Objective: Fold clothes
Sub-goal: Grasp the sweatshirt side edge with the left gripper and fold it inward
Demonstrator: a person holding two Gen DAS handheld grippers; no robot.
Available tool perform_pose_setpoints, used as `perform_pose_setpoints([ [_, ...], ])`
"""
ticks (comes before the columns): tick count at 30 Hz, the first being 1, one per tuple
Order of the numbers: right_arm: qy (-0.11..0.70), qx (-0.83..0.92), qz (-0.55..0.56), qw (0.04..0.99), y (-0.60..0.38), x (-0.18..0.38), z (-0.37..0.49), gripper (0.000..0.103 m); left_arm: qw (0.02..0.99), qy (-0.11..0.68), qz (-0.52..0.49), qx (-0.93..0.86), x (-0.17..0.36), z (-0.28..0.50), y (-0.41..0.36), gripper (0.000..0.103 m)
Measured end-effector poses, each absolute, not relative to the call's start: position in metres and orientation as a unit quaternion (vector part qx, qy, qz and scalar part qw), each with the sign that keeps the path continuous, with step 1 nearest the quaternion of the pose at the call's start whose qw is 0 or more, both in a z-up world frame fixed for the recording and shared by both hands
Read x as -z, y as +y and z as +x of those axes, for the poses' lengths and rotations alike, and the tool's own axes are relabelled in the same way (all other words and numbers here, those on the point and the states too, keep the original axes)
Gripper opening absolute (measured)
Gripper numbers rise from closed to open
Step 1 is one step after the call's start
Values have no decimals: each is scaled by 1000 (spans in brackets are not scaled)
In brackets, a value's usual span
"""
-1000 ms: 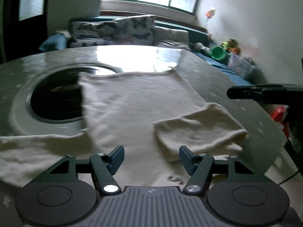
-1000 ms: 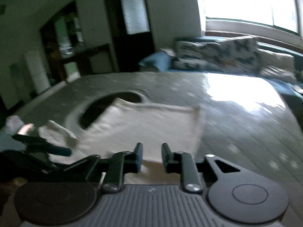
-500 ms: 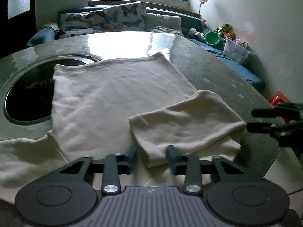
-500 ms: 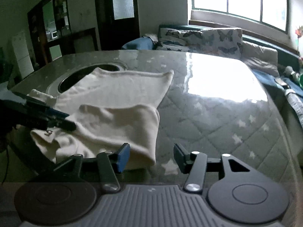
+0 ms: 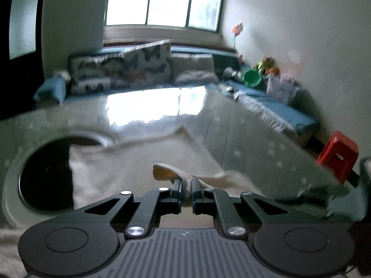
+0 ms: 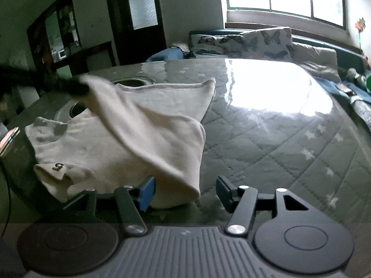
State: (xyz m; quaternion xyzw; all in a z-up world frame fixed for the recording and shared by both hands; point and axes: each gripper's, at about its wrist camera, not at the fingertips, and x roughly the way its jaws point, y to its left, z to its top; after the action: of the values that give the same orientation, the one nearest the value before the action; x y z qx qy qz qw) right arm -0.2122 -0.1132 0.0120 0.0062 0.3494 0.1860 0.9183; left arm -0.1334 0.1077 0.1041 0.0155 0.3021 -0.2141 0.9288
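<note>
Left wrist view showed your left gripper (image 5: 187, 186) clamped tight on a bunched fold of the cream garment (image 5: 143, 162), the cloth squeezed between the two dark fingers (image 5: 177, 187) and poking out ahead of them in a small rounded flap. The rest of the garment lay spread on the grey quilted table (image 5: 255, 153), its left edge overlapping the dark round opening (image 5: 44, 169) in the tabletop. The picture was blurred, so finer creases could not be made out. A red stool (image 5: 337, 156) stood off the table's right edge, and a cushioned bench (image 5: 129, 74) ran under the bright window (image 5: 162, 0). From the right wrist view, you had the right gripper (image 6: 185, 191) low over the near edge of the table (image 6: 278, 139), its jaws opening. The hanging lower corner of the garment (image 6: 129, 136) dropped into the gap between them, near the blue pad (image 6: 146, 193) on the left finger, but the pads were not pressing on it. In that same view your left gripper (image 6: 74, 86) appeared as a dark, smeared shape at upper left, lifting a cuff or corner so that the cloth ran as a slanted sheet down to the table. A small tag marked 5 (image 6: 58, 167) sat on a folded bit at the garment's near left.
</note>
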Motion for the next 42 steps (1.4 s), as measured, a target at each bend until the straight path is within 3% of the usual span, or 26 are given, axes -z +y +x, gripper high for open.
perform_pose_setpoints([
  [15, 301, -124, -70, 943, -98, -3, -222, 59, 942, 246, 23, 226, -142, -149, 110, 8],
  [31, 317, -185, -126, 922, -94, -11, -232, 63, 917, 372, 7, 144, -52, -148, 166, 9],
  [42, 301, -260, -89, 913, -79, -52, -198, 47, 912, 385, -3, 143, -35, -153, 177, 9],
])
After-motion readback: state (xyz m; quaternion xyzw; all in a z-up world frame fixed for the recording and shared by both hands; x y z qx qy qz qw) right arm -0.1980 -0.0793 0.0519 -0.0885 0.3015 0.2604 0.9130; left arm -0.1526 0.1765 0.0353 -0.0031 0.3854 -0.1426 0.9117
